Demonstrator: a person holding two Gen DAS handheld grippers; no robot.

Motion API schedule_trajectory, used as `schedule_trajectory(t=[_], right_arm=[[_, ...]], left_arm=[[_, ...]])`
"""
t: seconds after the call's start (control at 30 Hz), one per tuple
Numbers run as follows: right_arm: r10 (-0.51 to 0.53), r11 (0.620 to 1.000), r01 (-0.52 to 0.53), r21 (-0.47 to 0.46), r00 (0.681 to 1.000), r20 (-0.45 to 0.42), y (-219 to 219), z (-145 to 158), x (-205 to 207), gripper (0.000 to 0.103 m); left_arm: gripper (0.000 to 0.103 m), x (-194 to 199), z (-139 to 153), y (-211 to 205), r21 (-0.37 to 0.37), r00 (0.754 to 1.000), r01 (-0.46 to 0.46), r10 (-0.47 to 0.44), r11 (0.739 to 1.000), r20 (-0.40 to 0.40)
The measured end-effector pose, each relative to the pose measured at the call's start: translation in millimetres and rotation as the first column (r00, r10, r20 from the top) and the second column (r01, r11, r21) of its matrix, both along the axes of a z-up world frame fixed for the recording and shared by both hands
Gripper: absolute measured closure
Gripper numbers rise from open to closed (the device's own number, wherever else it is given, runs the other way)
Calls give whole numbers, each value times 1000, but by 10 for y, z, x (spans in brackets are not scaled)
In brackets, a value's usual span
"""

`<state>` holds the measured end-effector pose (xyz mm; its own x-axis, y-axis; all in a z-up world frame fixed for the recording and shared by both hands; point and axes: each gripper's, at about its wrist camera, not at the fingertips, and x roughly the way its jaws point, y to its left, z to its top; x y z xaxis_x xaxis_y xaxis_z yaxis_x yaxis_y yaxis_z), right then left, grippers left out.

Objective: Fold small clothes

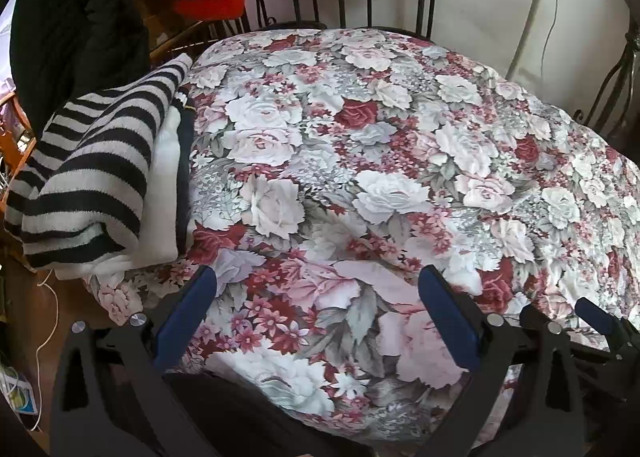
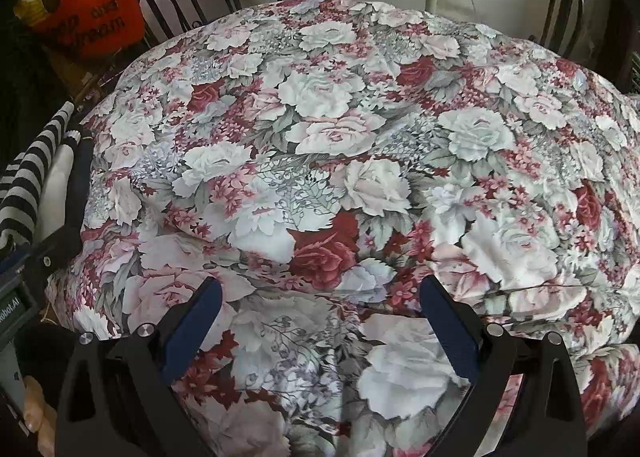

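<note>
Fingers of both the left gripper (image 1: 316, 321) and right gripper (image 2: 320, 329) gape wide over the flowered cloth (image 1: 360, 161), holding nothing; next, probably fetching a garment from the striped pile (image 1: 92, 169) left of it.

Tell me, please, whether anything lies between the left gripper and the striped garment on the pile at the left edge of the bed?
Nothing visible does. The left gripper is open over bare floral bedspread, and the striped garment lies on top of its pile, forward and to the left, with only flat bedspread between.
</note>
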<state>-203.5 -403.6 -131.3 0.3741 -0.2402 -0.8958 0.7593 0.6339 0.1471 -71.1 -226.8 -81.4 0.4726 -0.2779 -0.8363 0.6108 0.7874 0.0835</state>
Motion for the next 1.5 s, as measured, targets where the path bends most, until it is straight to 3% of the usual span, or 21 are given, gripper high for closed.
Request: schedule_trajectory(t=[0.13, 0.33, 0.5, 0.6, 0.7, 0.77, 0.8, 0.83, 0.9, 1.03, 1.2, 1.3, 1.5], right_arm=[[-41, 999, 41, -35, 999, -1, -71, 99, -228, 4], [-175, 967, 178, -183, 984, 31, -277, 238, -860, 4], [-238, 948, 225, -224, 971, -32, -526, 83, -1289, 4], [-275, 941, 256, -221, 959, -62, -632, -53, -1445, 4], [-322, 935, 305, -179, 944, -76, -700, -297, -1570, 4], [-347, 937, 338, -89, 927, -140, -773, -633, -1615, 3], [-329, 944, 321, -74, 927, -180, -777, -771, -1589, 3], [-312, 950, 299, -92, 928, -202, -763, -789, -1543, 3], [-295, 955, 283, -85, 926, -234, -782, -800, -1483, 3], [-232, 973, 220, -76, 947, -224, -782, -838, -1491, 3], [-191, 976, 172, -130, 971, -147, -721, -786, -1530, 3], [-205, 974, 187, -128, 969, -140, -721, -765, -1539, 3], [-206, 974, 187, -130, 966, -154, -744, -768, -1539, 3]], left_arm=[[5, -139, -87, -211, 36, 998, 57, -57, 998, -24], [5, -557, -241, -685, 58, 979, 200, -197, 978, -44], [5, -948, -490, -1239, 119, 947, 319, -312, 940, -75], [5, -1089, -747, -1443, 144, 932, 349, -328, 926, -153], [5, -1149, -1142, -1556, 208, 931, 345, -305, 916, -199], [4, -1153, -1500, -1570, 259, 933, 327, -268, 909, -238], [4, -1169, -1540, -1567, 255, 939, 319, -267, 913, -218], [4, -1217, -1533, -1559, 248, 949, 303, -268, 920, -163], [4, -1246, -1541, -1560, 256, 956, 288, -262, 923, -134], [4, -1157, -1545, -1539, 220, 949, 297, -262, 929, -177], [4, -1204, -1514, -1523, 210, 947, 317, -294, 925, -132], [4, -1199, -1511, -1504, 175, 952, 303, -289, 937, -102], [4, -1222, -1524, -1494, 182, 954, 298, -284, 937, -96]])
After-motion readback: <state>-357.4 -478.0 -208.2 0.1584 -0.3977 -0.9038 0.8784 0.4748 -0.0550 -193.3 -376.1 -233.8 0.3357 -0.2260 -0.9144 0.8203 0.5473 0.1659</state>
